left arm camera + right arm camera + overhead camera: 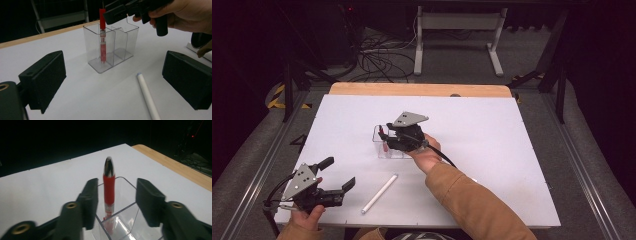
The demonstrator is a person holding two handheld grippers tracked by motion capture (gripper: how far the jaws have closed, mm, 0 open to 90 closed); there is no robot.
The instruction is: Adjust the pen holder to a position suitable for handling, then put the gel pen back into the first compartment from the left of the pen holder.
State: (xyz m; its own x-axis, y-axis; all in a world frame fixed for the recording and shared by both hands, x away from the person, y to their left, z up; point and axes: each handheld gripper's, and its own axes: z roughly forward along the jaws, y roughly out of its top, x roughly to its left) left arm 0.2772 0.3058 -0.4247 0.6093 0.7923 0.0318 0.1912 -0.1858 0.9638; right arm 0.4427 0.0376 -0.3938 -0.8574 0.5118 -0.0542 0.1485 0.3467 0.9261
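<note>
At about seven o'clock on the white tabletop (492, 150), the left hand-held gripper (338, 173) rests in the person's hand near the near edge, its two black jaws spread wide with nothing between them. In the left gripper view those jaws stand far apart at either side, and the bare tabletop lies between them.

Just to its right, at about six o'clock, a white pen (379, 193) lies flat on the tabletop, slanting from the near edge toward one o'clock. In the left gripper view the white pen (148, 96) runs up from the bottom edge, its pale blue tip pointing toward the organizer.

Near the middle of the tabletop stands a clear plastic organizer (120, 47), divided into compartments. A red pen (102, 37) stands nearly upright in its left-hand compartment as the left gripper view shows it, tip resting on the floor of the compartment, cap above the rim.

The right hand-held gripper (115, 200) hovers at the top of the red pen (109, 187). Its jaws stand partly open on either side of the pen's cap, with a gap on each side, so the pads seem clear of it, though motion blur softens the edges.
</note>
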